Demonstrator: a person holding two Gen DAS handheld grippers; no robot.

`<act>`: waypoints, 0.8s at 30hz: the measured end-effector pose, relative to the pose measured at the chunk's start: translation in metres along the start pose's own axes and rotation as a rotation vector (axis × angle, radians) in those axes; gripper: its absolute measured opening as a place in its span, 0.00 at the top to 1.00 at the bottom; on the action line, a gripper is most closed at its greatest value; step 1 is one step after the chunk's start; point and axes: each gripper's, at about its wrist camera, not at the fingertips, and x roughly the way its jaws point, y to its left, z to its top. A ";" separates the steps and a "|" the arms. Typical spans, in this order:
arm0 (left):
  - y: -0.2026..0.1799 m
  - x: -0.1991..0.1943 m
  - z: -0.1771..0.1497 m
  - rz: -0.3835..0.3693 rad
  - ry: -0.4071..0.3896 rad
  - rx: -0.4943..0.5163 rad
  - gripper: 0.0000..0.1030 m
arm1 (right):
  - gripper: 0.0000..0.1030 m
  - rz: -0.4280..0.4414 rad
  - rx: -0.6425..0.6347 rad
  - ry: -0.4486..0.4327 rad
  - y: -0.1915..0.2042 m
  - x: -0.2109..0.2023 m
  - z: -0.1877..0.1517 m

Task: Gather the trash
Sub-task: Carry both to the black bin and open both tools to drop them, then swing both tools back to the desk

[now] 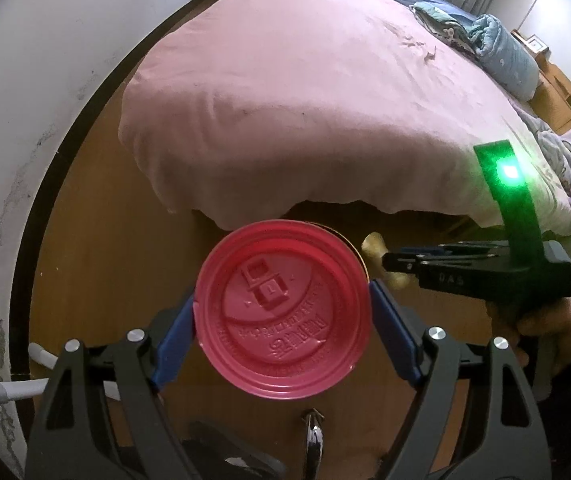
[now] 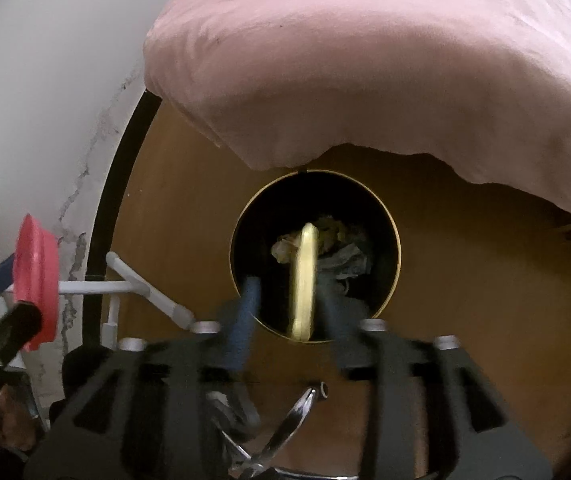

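- Lowest in the left wrist view, the left gripper [image 1: 283,316] has its jaws clamped on a red plastic lid [image 1: 283,312]; the blue pads [image 1: 175,336] press its rim from either side, and its embossed face fills the lower centre of the frame
- At the right edge of the same view a hand [image 1: 553,328] grips the handle of the right gripper [image 1: 379,266], which points leftward toward the lid; a green light glows on its upright post
- A yellowish flat piece [image 1: 373,246] shows at that gripper's tip, just right of the lid
- In the right wrist view the same yellowish piece [image 2: 304,280] stands edge-on in the centre, blurred, between the blue fingers [image 2: 241,320]; the jaws are drawn in close either side of it, but the blur keeps me from telling whether they touch it
- Just beyond it, centre frame, an open round bin [image 2: 395,256] with a gold rim sits on the wooden floor [image 2: 465,280]; crumpled trash [image 2: 337,248] lies at its dark bottom
- At the left edge of the right wrist view the red lid [image 2: 35,280] appears edge-on, held up beside a white wall [image 2: 45,100] with cracked paint
- White pipes [image 2: 125,284] run along the wall's base, lower left
- Farther back, a bed with a pink cover [image 1: 305,100] fills the upper half of both views, its hem hanging just above the bin
- Farthest, upper right of the left wrist view, bundled blue bedding [image 1: 501,52] lies at the bed's far end
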 end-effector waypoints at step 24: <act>-0.046 0.010 0.032 -0.081 0.048 0.060 0.09 | 0.42 -0.009 0.097 -0.176 -0.034 -0.101 -0.026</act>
